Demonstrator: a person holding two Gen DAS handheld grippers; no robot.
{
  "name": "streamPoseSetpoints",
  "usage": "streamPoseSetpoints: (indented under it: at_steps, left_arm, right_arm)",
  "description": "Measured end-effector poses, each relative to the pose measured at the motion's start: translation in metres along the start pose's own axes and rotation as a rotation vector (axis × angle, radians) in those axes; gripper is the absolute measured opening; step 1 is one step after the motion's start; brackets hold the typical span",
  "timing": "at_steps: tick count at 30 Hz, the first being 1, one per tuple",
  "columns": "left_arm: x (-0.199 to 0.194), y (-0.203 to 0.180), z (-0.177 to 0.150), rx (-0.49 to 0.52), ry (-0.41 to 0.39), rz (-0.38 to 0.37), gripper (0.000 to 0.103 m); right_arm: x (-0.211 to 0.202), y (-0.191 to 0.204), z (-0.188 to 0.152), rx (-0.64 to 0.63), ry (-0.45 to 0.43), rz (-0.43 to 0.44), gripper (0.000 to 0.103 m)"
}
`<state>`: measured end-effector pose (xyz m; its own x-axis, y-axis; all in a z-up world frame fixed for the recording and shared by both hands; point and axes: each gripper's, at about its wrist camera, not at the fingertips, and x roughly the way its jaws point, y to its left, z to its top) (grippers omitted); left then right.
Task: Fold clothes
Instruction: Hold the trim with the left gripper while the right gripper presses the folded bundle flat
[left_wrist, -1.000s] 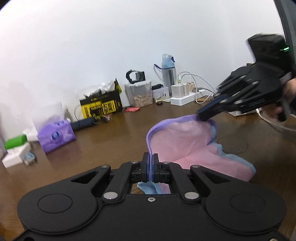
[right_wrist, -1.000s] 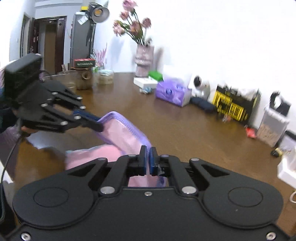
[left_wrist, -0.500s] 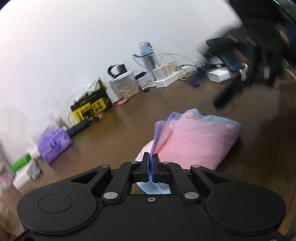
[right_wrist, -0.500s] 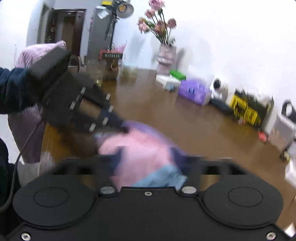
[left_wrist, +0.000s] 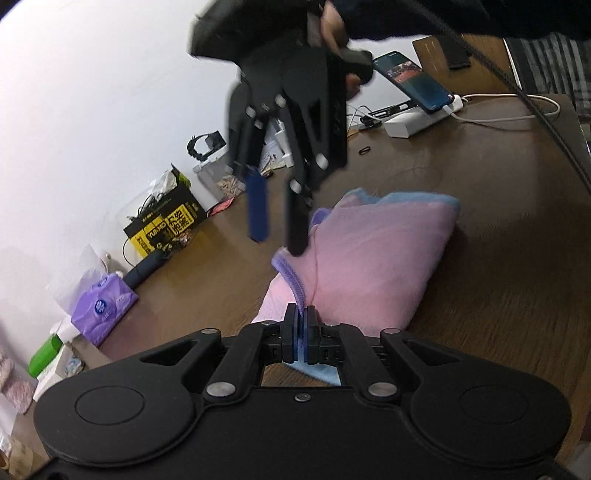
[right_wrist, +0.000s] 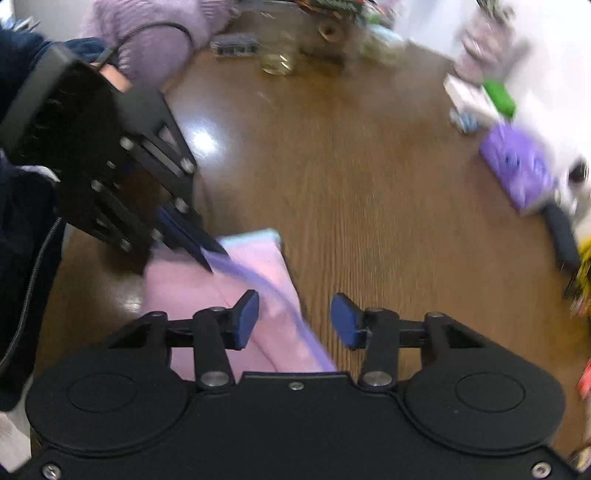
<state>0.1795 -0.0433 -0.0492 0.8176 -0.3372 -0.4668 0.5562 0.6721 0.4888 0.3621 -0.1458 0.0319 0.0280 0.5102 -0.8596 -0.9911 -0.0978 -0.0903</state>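
Left gripper (left_wrist: 300, 334) pinches the purple hem of the pink garment (left_wrist: 369, 258) lying folded on the table (left_wrist: 498, 221); at twelve o'clock, the right gripper (right_wrist: 293, 321) hovers empty, its jaws closing, best re-gripping that hem squarely.

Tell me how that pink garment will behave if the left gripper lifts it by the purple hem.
Likely floppy: the pink garment lies slumped in soft folds, so most would hang below the left gripper, shut on its purple hem. Probably light; a thin pinch holds it. It would likely unfold; nothing else grips it, as the right gripper, closing, touches nothing.
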Motion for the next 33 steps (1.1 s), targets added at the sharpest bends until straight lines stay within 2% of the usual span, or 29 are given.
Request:
streamPoseSetpoints:
  at_steps: [1, 3, 4, 6, 9, 11, 14, 15, 16, 17, 20, 21, 23, 26, 30, 31, 33]
  left_arm:
    - [0.000, 0.001, 0.001, 0.001, 0.001, -0.004, 0.002]
    - [0.001, 0.002, 0.001, 0.003, 0.005, -0.015, 0.003]
    - [0.001, 0.003, 0.002, 0.001, 0.010, -0.022, 0.003]
    - [0.004, 0.007, 0.002, -0.016, 0.027, -0.039, 0.003]
    - [0.005, 0.018, 0.004, -0.085, 0.048, -0.066, 0.003]
    - [0.004, 0.025, 0.004, -0.133, 0.057, -0.082, 0.004]
    - [0.003, 0.028, 0.003, -0.153, 0.063, -0.088, 0.004]
    - [0.003, 0.029, 0.004, -0.155, 0.075, -0.094, 0.004]
    - [0.003, 0.029, 0.004, -0.159, 0.079, -0.095, 0.004]
    - [0.004, 0.030, 0.004, -0.163, 0.081, -0.096, 0.004]
    - [0.005, 0.032, 0.004, -0.175, 0.086, -0.095, 0.004]
    - [0.005, 0.032, 0.004, -0.176, 0.088, -0.091, 0.004]
    - [0.004, 0.031, 0.004, -0.175, 0.093, -0.086, 0.004]
    - [0.005, 0.032, 0.004, -0.175, 0.099, -0.084, 0.004]
    - [0.007, 0.033, 0.007, -0.189, 0.107, -0.076, 0.004]
    - [0.007, 0.034, 0.007, -0.197, 0.111, -0.074, 0.004]
    - [0.009, 0.038, 0.009, -0.229, 0.120, -0.069, 0.004]
  right_arm:
    - [0.003, 0.003, -0.004, 0.008, -0.009, 0.004, 0.043]
    - [0.007, 0.012, -0.011, 0.025, -0.050, -0.016, 0.025]
    - [0.005, 0.017, -0.012, 0.029, -0.072, -0.064, 0.002]
    - [-0.003, 0.031, -0.013, 0.027, -0.119, -0.171, 0.002]
    - [-0.019, 0.065, -0.012, 0.008, -0.200, -0.228, 0.002]
    - [-0.023, 0.083, -0.014, 0.009, -0.226, -0.251, 0.002]
    - [-0.021, 0.115, -0.024, 0.035, -0.251, -0.321, 0.002]
    - [-0.024, 0.114, -0.029, 0.071, -0.271, -0.338, 0.004]
    - [-0.028, 0.107, -0.035, 0.129, -0.288, -0.357, 0.016]
    - [-0.034, 0.091, -0.045, 0.243, -0.312, -0.394, 0.027]
    - [-0.044, 0.045, -0.070, 0.471, -0.336, -0.419, 0.030]
    - [-0.043, 0.035, -0.074, 0.515, -0.327, -0.435, 0.031]
    - [-0.037, 0.016, -0.082, 0.590, -0.289, -0.468, 0.043]
    - [-0.021, 0.004, -0.080, 0.628, -0.258, -0.441, 0.043]
    - [-0.004, 0.007, -0.063, 0.587, -0.158, -0.432, 0.042]
    - [0.000, 0.010, -0.061, 0.579, -0.125, -0.443, 0.038]
    - [0.005, 0.016, -0.057, 0.568, -0.066, -0.463, 0.019]
